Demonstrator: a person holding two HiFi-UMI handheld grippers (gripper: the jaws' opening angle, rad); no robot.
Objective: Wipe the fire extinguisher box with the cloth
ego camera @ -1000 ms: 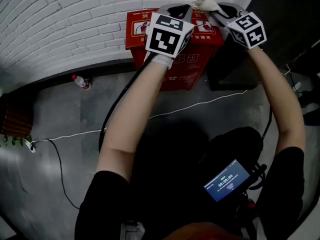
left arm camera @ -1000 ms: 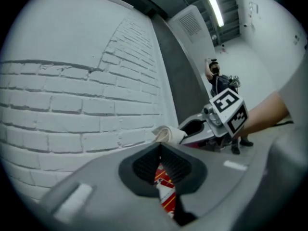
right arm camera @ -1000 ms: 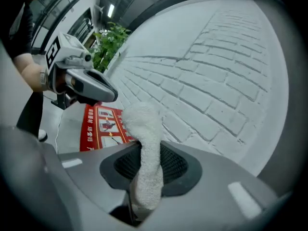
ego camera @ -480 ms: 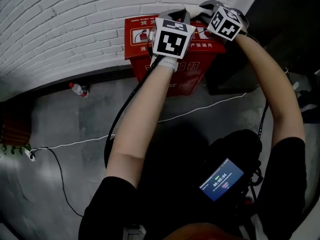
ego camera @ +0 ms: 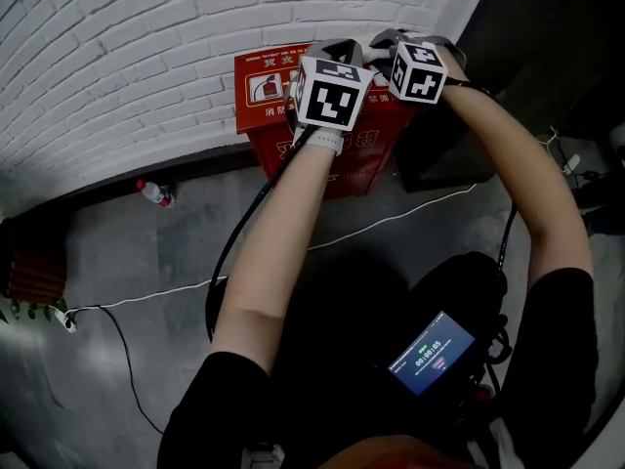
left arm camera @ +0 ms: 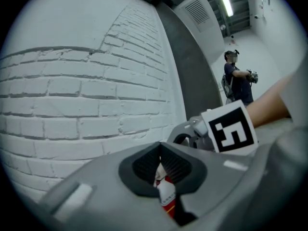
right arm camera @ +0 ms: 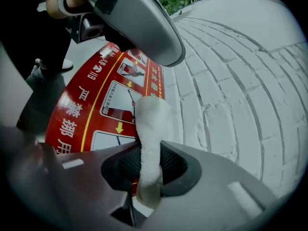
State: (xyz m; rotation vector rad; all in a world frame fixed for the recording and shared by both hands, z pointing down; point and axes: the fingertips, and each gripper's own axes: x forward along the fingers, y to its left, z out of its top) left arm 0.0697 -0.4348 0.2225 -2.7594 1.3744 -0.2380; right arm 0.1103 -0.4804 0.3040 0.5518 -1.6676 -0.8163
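Nearest us, a small lit screen (ego camera: 435, 352) sits at our waist, and a white cable (ego camera: 391, 218) trails over the grey floor (ego camera: 127, 252). Beyond it, both our arms reach to the red fire extinguisher box (ego camera: 262, 84), which stands against the white brick wall (ego camera: 146, 47). Our right gripper (right arm camera: 148, 150) is clamped on the white cloth (right arm camera: 151, 124), whose free end lies on the box's printed top, close to the wall. Our left gripper (left arm camera: 160, 153) is just beside it, jaws pressed together with nothing between.
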